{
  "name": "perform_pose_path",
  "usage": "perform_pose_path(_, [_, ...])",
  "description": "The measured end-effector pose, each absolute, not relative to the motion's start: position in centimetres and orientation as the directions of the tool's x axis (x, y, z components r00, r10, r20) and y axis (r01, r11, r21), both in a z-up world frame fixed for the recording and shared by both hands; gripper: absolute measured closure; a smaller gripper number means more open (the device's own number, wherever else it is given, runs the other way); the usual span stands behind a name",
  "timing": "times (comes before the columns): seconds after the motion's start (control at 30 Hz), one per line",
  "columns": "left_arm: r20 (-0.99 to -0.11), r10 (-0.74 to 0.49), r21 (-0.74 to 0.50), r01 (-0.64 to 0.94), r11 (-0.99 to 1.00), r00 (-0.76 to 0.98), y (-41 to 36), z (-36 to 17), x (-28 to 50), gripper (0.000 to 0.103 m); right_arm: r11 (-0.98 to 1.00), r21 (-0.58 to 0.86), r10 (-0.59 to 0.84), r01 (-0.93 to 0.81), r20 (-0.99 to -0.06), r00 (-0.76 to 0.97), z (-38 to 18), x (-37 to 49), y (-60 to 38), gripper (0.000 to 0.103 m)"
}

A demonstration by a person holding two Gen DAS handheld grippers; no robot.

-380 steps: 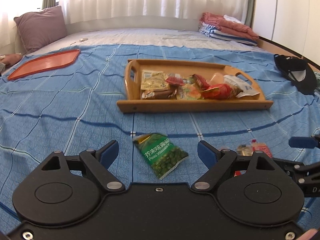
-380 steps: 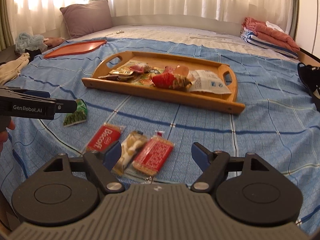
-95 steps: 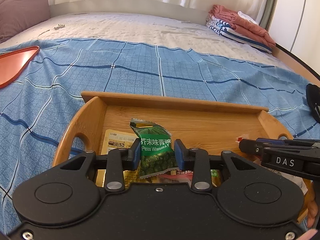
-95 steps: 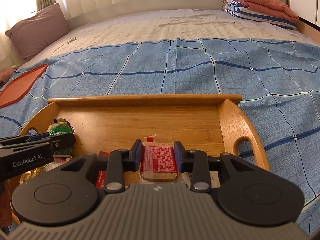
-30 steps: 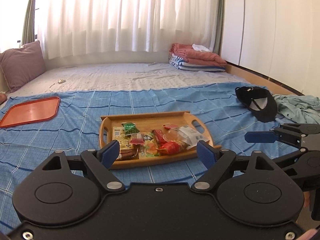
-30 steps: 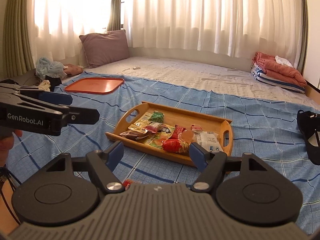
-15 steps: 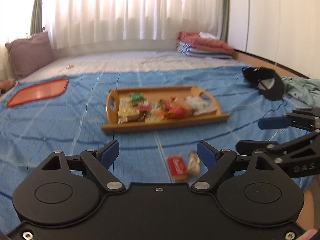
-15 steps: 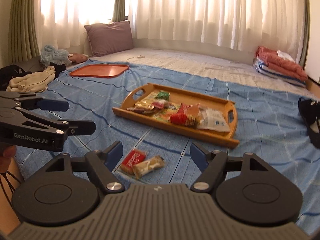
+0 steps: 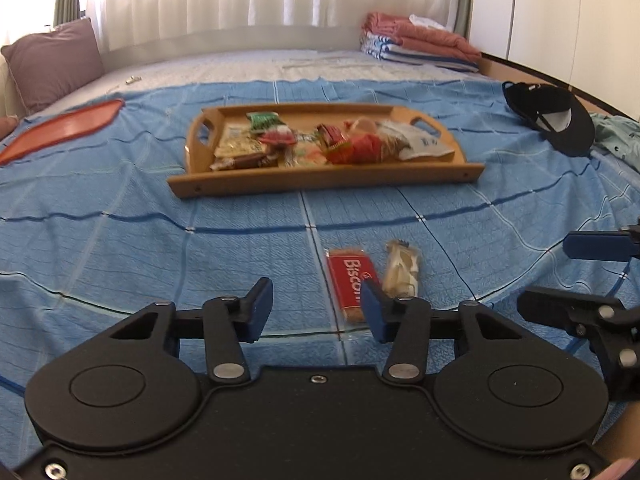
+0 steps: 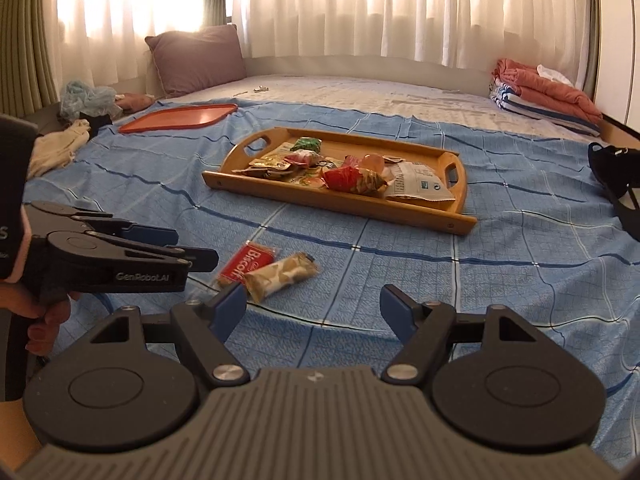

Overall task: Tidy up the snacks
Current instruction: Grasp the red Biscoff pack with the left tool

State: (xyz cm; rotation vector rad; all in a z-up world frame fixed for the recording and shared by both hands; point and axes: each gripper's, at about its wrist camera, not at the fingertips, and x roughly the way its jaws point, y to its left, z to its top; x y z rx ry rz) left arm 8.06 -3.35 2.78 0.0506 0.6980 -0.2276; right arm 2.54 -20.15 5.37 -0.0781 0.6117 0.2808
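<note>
Two snack packets lie side by side on a blue bedspread: a red biscuit packet and a beige snack bar. The left gripper hovers just short of them, its fingers closing on nothing, the biscuit packet behind the right fingertip. The right gripper has its fingers spread and empty, the packets beyond its left finger. Farther off, a wooden tray holds more snacks.

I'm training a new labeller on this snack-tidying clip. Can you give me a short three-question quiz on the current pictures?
1. True or false: the red biscuit pack lies inside the wooden tray.
2. How many snacks lie loose on the blue bedspread?
3. What lies beside the red biscuit pack? A) beige snack bar B) black cap C) orange tray

Key: 1 false; 2 two; 3 A.
</note>
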Motion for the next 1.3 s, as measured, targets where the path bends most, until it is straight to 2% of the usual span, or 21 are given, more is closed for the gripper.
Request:
perform_pose_path(0.37, [-0.669,-0.215,-0.063,0.234,0.97,0.711,-6.1,0.2,11.6,0.059,0.959,-0.034,0.206,-0.281,-0.6,0.773,3.5,3.4,-20.5,0.021])
perform_pose_path(0.4, [-0.668,-0.216,-0.061,0.237,0.97,0.712,-6.3,0.1,11.7,0.071,0.96,-0.03,0.206,-0.28,-0.603,0.771,3.3,3.6,-20.6,0.021])
perform_pose_path(0.57, [-0.662,-0.218,-0.061,0.238,0.969,0.717,-6.1,0.1,11.7,0.071,0.958,-0.005,0.223,-0.287,-0.617,0.754,2.7,4.3,-20.3,0.021])
perform_pose_path(1.03, [-0.632,-0.128,-0.02,0.15,0.989,0.764,-0.5,1.5,12.1,0.071,0.941,0.075,0.301,-0.329,-0.627,0.718,1.7,8.5,-15.9,0.021])
perform_pose_path(1.3, [-0.622,-0.125,-0.029,0.137,0.99,0.773,0.4,1.6,12.2,0.071,0.947,0.096,0.292,-0.307,-0.656,0.696,0.8,9.9,-14.7,0.037])
